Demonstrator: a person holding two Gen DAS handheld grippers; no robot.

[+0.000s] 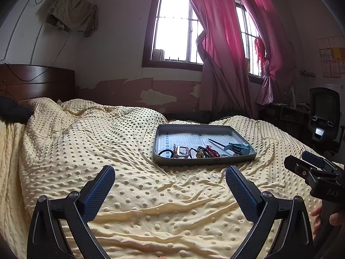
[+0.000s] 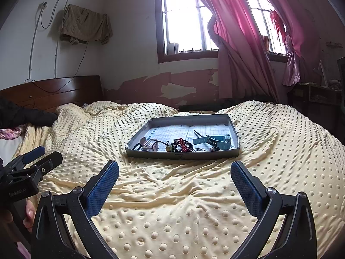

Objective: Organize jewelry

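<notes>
A shallow grey tray (image 1: 204, 162) (image 2: 183, 155) lies on the yellow dotted bedspread (image 1: 107, 142) (image 2: 280, 146). Jewelry is bunched along its near side: black hair ties (image 1: 166, 152), a pale square buckle (image 1: 182, 151) (image 2: 148, 144), red and dark bead bracelets (image 1: 208, 151) (image 2: 182, 145), a teal watch (image 1: 237, 147) (image 2: 212, 140) and a thin dark pin (image 1: 215, 142). My left gripper (image 1: 170, 172) hovers open, short of the tray, nothing between its blue pads. My right gripper (image 2: 175, 168) is likewise open and empty before the tray; from the left wrist view its side (image 1: 312, 168) shows at the right.
A wooden headboard (image 2: 54, 92) and a dark garment (image 1: 13, 110) sit at the bed's left. Pink curtains (image 1: 217, 43) hang by the barred window. A desk and a black chair (image 1: 323, 116) stand at the right. A hand (image 2: 29, 213) grips the left tool.
</notes>
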